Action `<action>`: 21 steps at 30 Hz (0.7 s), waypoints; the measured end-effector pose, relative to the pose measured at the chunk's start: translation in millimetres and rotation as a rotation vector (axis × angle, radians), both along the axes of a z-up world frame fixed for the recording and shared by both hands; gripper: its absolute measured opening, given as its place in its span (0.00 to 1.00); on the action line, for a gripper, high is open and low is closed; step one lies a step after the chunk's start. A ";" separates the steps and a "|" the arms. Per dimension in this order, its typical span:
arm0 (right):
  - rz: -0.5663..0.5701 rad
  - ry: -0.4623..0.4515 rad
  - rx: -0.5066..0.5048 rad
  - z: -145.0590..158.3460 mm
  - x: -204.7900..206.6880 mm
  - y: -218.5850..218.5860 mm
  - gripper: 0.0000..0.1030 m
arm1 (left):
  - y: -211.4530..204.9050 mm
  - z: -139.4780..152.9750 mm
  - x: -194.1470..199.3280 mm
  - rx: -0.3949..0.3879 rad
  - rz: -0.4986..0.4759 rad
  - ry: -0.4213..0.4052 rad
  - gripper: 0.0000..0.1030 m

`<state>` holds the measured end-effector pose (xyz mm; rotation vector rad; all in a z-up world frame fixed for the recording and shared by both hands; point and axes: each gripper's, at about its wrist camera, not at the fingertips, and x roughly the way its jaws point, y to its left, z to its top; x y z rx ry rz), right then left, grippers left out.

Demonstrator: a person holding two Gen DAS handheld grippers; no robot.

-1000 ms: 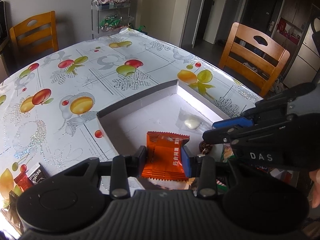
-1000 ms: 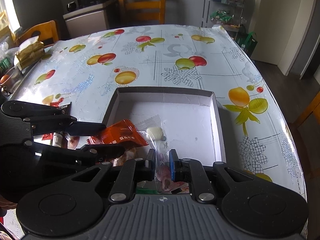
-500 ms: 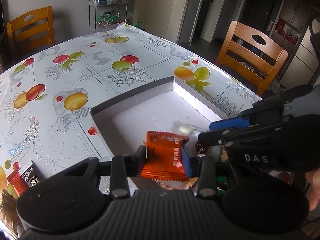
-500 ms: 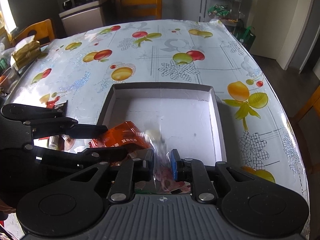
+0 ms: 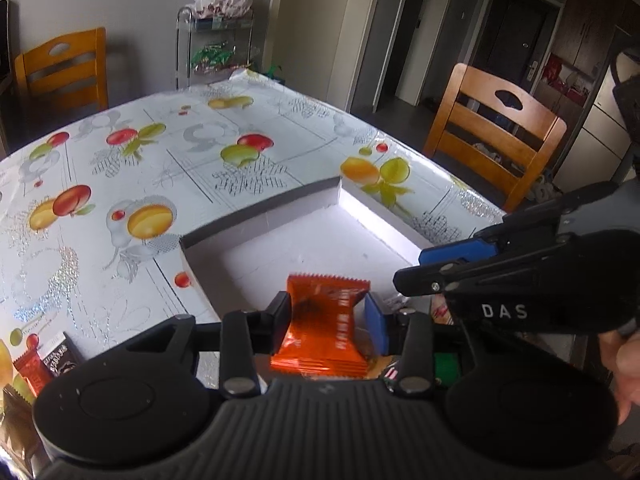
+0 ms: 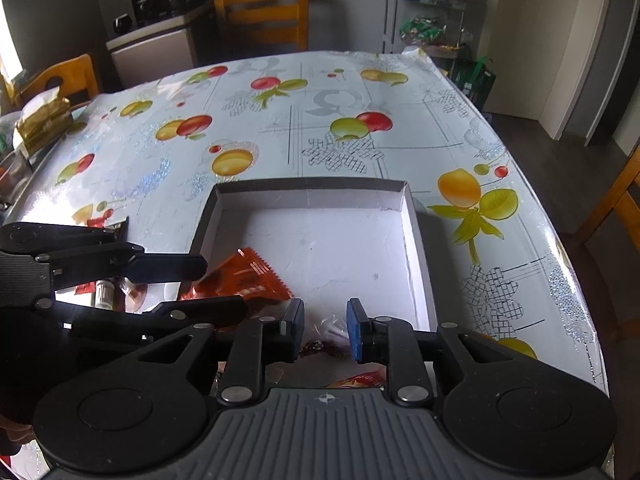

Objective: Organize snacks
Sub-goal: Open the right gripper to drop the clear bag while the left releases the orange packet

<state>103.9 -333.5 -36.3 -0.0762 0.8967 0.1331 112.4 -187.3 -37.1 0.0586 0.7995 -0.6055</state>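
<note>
Two claws work over a shallow white cardboard tray (image 6: pixel 416 240) that sits on a counter (image 6: pixel 280 128) covered with a fruit-print oilcloth. The left claw (image 5: pixel 328 320) is closed on an orange snack packet (image 5: pixel 324 320), its black and blue pads pressing the wrapper's two sides so that it pinches in at the middle. The packet hangs above the near left corner of the tray, and in the right wrist view the same orange snack packet (image 6: pixel 248 276) juts out between the left claw's fingers (image 6: pixel 176 266) over the tray's white floor.

The right claw (image 6: pixel 325 330) stands parted with nothing between its pads. Just below the gap lies a clear-wrapped sweet (image 6: pixel 332 330) at the tray's near edge, beside a small brown-wrapped piece (image 6: pixel 314 347); the glare makes it hard to say whether the clear wrapper touches either pad. In the left wrist view the right claw (image 5: pixel 412 270) reaches in from the right, its blue finger over the tray's right wall.

More snacks lie on the counter outside the tray: a red packet (image 5: pixel 34 368) and a dark packet (image 5: pixel 60 360) at the left edge, near the left claw's body. Wooden chairs (image 5: pixel 496 132) stand around the counter, and a wire rack (image 5: pixel 216 44) with bags stands at the far end.
</note>
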 end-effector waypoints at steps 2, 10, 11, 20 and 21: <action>-0.003 -0.008 -0.001 1.7 -1.2 0.3 0.26 | 1.0 2.1 -1.4 -0.003 0.004 -0.004 0.39; 0.004 -0.024 0.012 6.6 -4.8 6.4 0.31 | 15.1 7.6 -7.2 -0.005 0.052 -0.011 0.41; 0.010 -0.025 0.014 7.2 -5.3 8.5 0.31 | 17.5 7.9 -7.8 -0.003 0.059 -0.011 0.41; 0.069 -0.044 0.020 12.4 -9.7 35.0 0.35 | 51.1 9.4 -16.3 0.014 0.149 -0.002 0.41; 0.076 -0.045 0.021 12.4 -10.0 39.3 0.35 | 55.1 9.5 -17.4 0.015 0.160 -0.002 0.41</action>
